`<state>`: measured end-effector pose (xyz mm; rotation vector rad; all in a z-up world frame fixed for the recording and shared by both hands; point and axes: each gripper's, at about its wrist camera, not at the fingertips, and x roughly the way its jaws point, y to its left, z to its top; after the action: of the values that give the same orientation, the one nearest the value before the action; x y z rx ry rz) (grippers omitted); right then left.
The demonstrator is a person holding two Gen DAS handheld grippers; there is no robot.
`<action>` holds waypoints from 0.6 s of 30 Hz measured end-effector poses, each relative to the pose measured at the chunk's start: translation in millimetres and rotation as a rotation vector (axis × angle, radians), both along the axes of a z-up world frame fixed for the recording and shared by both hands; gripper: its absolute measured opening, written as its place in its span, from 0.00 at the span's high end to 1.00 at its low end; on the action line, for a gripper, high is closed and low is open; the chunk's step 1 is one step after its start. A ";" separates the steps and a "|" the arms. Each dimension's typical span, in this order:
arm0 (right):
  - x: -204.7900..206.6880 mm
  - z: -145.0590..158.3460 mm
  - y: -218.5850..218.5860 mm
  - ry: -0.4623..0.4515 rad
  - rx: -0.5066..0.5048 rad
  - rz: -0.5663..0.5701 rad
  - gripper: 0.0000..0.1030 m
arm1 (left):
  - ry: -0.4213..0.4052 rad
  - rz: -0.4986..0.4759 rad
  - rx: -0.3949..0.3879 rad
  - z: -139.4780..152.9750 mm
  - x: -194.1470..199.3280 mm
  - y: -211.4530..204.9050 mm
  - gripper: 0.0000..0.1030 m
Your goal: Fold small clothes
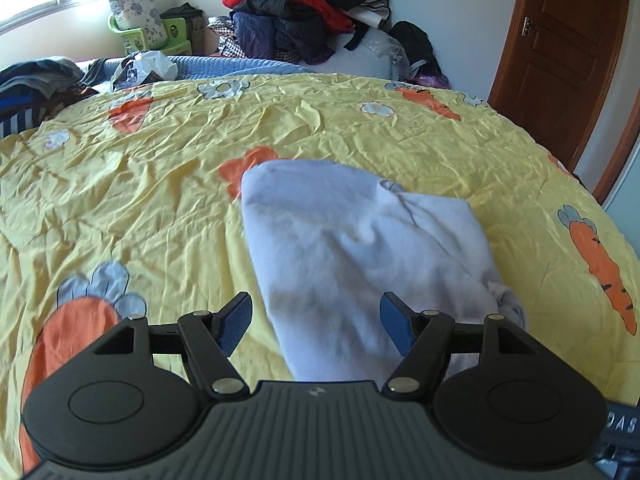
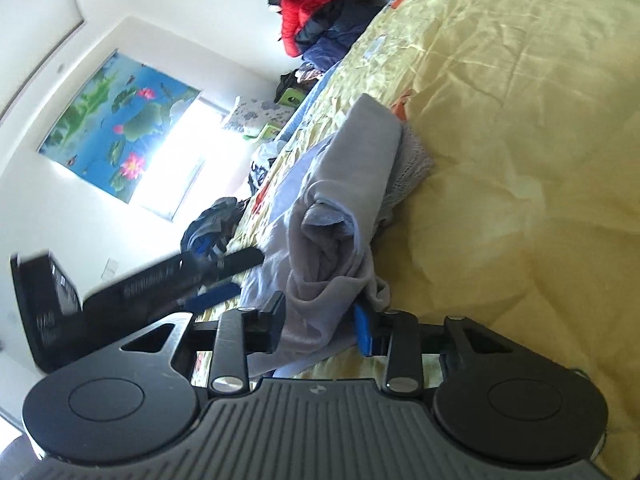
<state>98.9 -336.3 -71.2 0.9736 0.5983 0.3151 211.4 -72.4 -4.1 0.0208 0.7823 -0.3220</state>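
A small pale lilac-white garment (image 1: pixel 352 248) lies partly folded on the yellow carrot-print bedspread (image 1: pixel 140 200). My left gripper (image 1: pixel 316 320) is open and empty, its blue pads spread above the garment's near end. In the right wrist view the same garment (image 2: pixel 340 208) is bunched and rolled. My right gripper (image 2: pixel 320 324) holds a fold of its near edge between the jaws. The view is tilted sideways. The left gripper shows there as a dark blurred shape (image 2: pixel 160 276) at the left.
A heap of red, black and navy clothes (image 1: pixel 296 12) stands at the bed's far edge. More dark clothes (image 1: pixel 40 80) lie at the far left. A green basket with a cushion (image 1: pixel 148 28) sits under the window. A brown door (image 1: pixel 568 40) is at the right.
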 end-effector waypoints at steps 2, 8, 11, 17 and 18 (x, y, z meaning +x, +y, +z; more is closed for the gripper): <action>-5.6 3.6 -1.6 0.003 -0.025 -0.015 0.65 | -0.001 0.015 0.005 -3.8 -6.1 2.3 0.32; -31.5 42.4 -7.2 -0.127 -0.345 -0.065 0.62 | -0.044 0.036 0.026 -7.8 -23.6 6.8 0.28; -21.9 58.1 0.0 -0.191 -0.428 0.042 0.63 | -0.057 0.042 0.022 -7.6 -28.7 5.8 0.26; 9.9 53.0 7.0 -0.143 -0.432 0.161 0.82 | -0.068 0.030 0.036 -7.8 -36.6 2.2 0.26; 12.1 50.6 6.8 -0.129 -0.419 0.165 0.86 | -0.066 0.029 0.038 -8.6 -37.1 2.3 0.26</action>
<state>110.9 -329.6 -20.5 0.4981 0.5970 0.3773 174.3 -70.1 -12.7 0.0557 0.7231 -0.2776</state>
